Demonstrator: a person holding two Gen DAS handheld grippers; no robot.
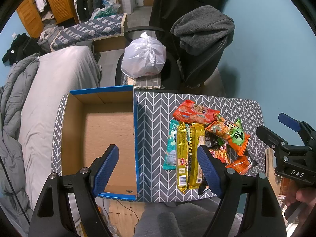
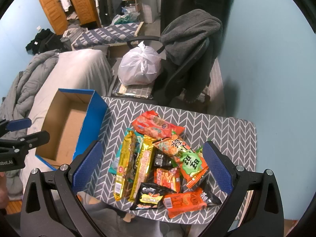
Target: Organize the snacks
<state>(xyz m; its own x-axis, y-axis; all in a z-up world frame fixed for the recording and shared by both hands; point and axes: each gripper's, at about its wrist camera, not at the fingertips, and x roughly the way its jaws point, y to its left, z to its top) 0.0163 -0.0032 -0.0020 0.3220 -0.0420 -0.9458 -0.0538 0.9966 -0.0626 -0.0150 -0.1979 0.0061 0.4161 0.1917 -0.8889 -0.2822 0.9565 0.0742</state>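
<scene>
Left wrist view: the left gripper [image 1: 158,167] hangs wide open with nothing in it, straddling the blue box's [image 1: 135,138] right wall, and the snack pile [image 1: 205,138] sits on the table [image 1: 154,106] just right of the box. Right wrist view: the right gripper [image 2: 152,165] is spread wide too, empty, right over the snacks.

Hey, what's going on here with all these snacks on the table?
A person holds a two-finger gripper in each hand above a small table with a grey chevron-pattern cloth. A pile of snack packets lies on the cloth, and beside it stands an open blue cardboard box with nothing in it. The left gripper and the right gripper are both open and hold nothing, so sorting hasn't started.
</scene>
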